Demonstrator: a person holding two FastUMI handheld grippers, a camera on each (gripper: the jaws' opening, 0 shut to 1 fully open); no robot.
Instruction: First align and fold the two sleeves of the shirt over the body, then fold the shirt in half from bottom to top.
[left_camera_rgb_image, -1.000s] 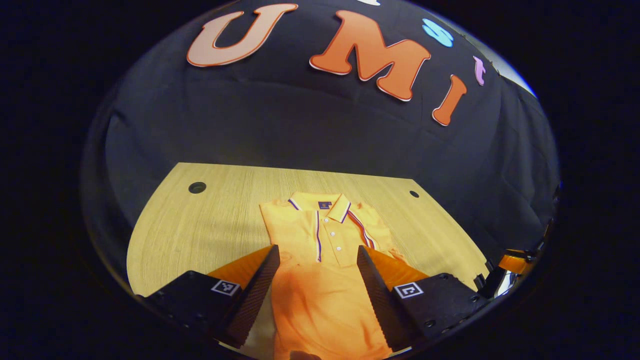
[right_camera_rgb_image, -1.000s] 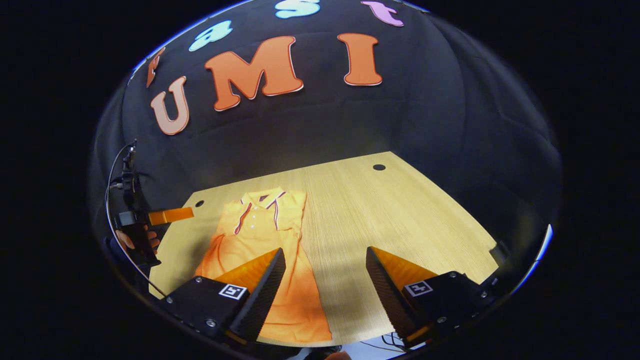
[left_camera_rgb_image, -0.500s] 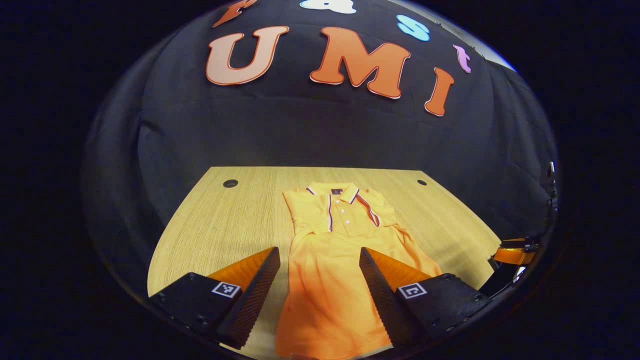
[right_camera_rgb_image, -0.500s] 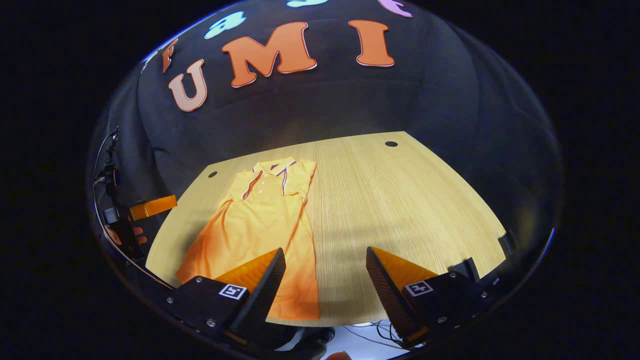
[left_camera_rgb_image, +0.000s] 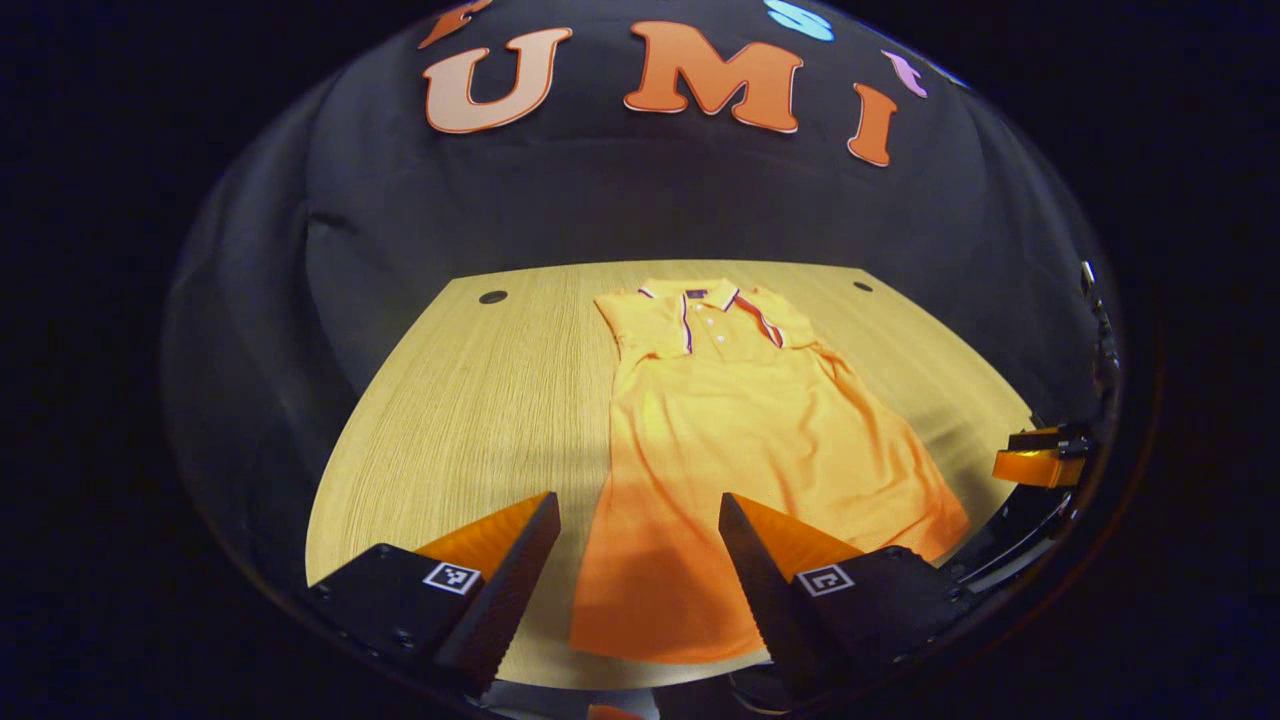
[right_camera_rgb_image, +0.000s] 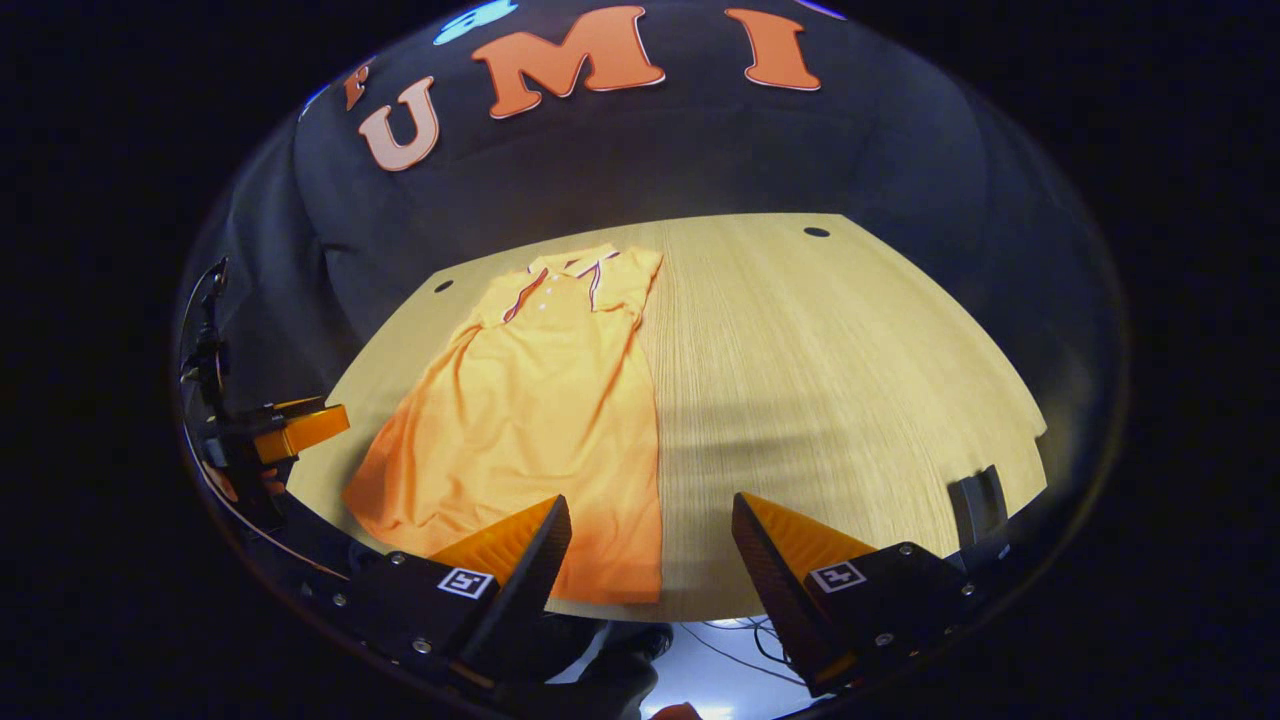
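- Two tools are ours here, and in the left gripper view the left tool (left_camera_rgb_image: 637, 520) hangs spread wide over the hem end of the shirt (left_camera_rgb_image: 740, 440), pinching nothing. The shirt lies flat on the bench (left_camera_rgb_image: 450, 400), collar (left_camera_rgb_image: 705, 297) at the far end and hem toward us, with both sleeves seemingly tucked in over the body, so its outline is a long narrow shape. We judge that the sleeve folds are done and the bottom-to-top fold is still to do. The right tool (left_camera_rgb_image: 1040, 462) shows beside the shirt's hem corner, off the bench edge; whether it is spread we cannot tell from here.
- In the right gripper view, the right tool (right_camera_rgb_image: 650, 520) is spread too, empty, its fingers straddling the shirt's (right_camera_rgb_image: 540, 400) near hem corner and bare bench (right_camera_rgb_image: 850, 350) beside it. The left tool (right_camera_rgb_image: 295, 428) sits off the shirt's other hem corner. We read this placing, one tool near each hem corner, as setting up to pinch both corners and carry the hem up to the collar evenly.
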